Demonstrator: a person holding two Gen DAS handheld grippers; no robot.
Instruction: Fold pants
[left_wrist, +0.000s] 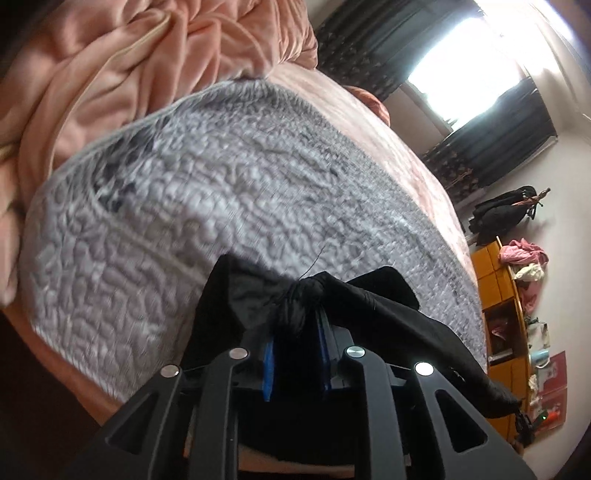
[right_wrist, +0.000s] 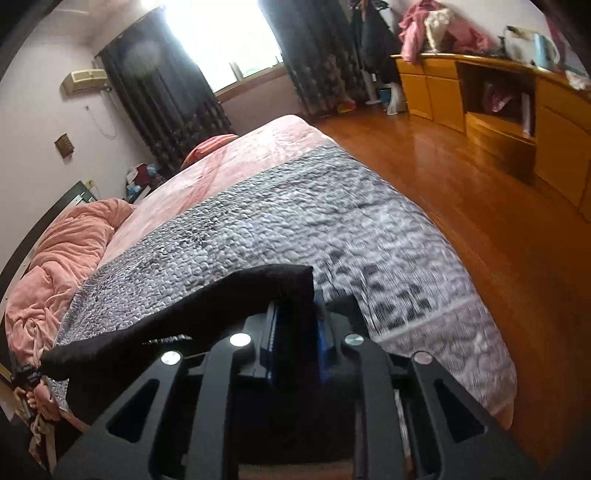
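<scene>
While I have the black pants (left_wrist: 388, 314) pinched in both claws and lifted over the grey quilted cover (left_wrist: 184, 184) of the bed, the thing to get right is tension. My left gripper (left_wrist: 295, 332) bites a bunched, gathered wad of the cloth; my right gripper (right_wrist: 295, 321) is pressed onto a flatter edge, and in that view the pants (right_wrist: 221, 295) run off to the left as one taut band. I judge that the step in hand is carrying the garment out over the bed to spread it, so I would keep the two claws level and well apart, let the hanging part touch the cover first, then draw away from it so the fabric lays down without wrinkles (the bunch in the left claw may leave a creased corner, worth smoothing afterwards).

Much is hidden from me. The bulk of the pants hangs below both cameras, so I cannot tell waistband from leg ends, nor whether the legs lie together. Both views are blurred, and the black cloth swallows any seams. The pink blanket (right_wrist: 66, 251) lies heaped near the head of the bed.
</scene>
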